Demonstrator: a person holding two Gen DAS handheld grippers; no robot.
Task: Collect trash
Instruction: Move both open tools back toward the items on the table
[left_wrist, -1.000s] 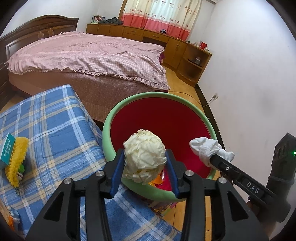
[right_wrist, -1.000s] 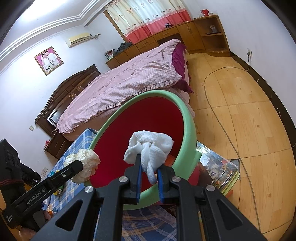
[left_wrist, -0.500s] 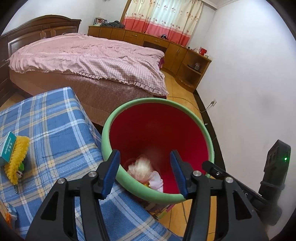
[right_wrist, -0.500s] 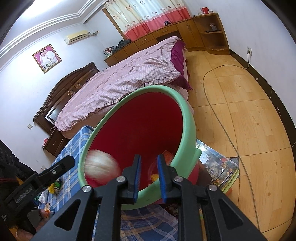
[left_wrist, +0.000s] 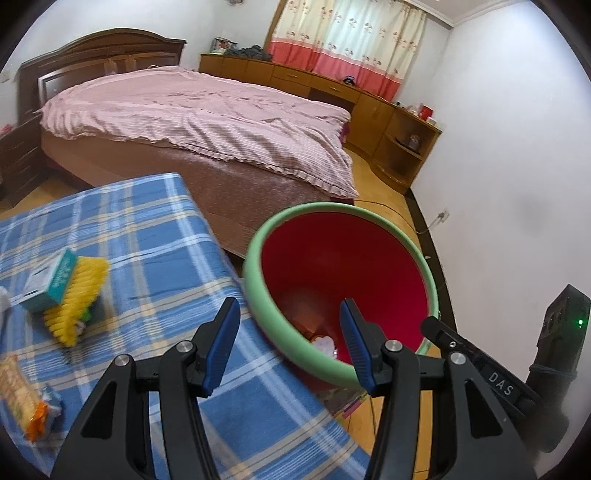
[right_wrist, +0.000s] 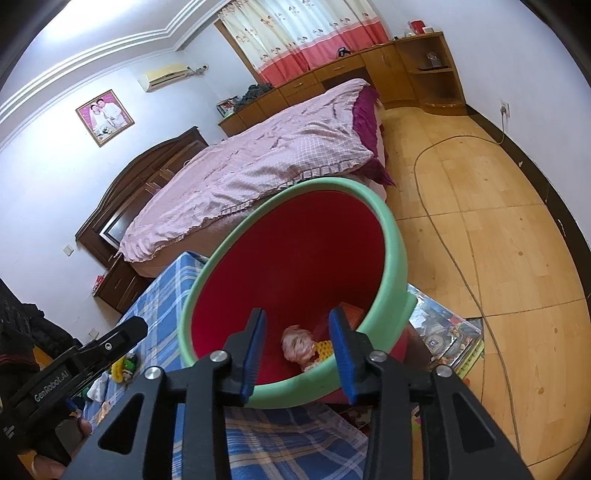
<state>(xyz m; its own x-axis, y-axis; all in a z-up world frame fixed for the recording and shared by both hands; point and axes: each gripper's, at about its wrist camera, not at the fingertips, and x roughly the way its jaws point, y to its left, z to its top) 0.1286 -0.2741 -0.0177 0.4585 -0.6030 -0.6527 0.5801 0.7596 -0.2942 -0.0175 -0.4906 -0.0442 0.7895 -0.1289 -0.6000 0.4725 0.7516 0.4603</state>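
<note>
- Left gripper (left_wrist: 288, 341): jaws apart, nothing between them; it widened within the last second and has since held that gap. It hangs over the seam where the blue plaid table (left_wrist: 147, 236) meets the bin's near rim.
- Right gripper (right_wrist: 297, 352): jaws have just been opening, nothing between the pads. It points down into the bin mouth.
- Bin (left_wrist: 258, 280): one, green rim, red inside, standing just off the table's edge between table and wall. Both dropped pieces now lie at its bottom.
- Contents seen from the right wrist: one crumpled paper wad (right_wrist: 297, 341), one yellow perforated piece (right_wrist: 325, 349), a red-orange item behind; exact total cannot be told.
- Remaining candidates sit on the table, left of the left gripper in its view and well apart from it: one yellow brush (left_wrist: 79, 295), one teal-and-white box (left_wrist: 51, 280) resting on it, one snack wrapper (left_wrist: 22, 395) at the near-left corner.
- Brush long axis runs diagonally, from upper right to lower left in the left wrist view; box lies roughly parallel to it.
- Judgement: left hand is the nearer one for all three; the right would need to cross over. Likely next: swing left, away from the bin, and align the jaws across the target's short side.
- Which of those three count as trash cannot be settled; the wrapper looks likeliest.
</note>
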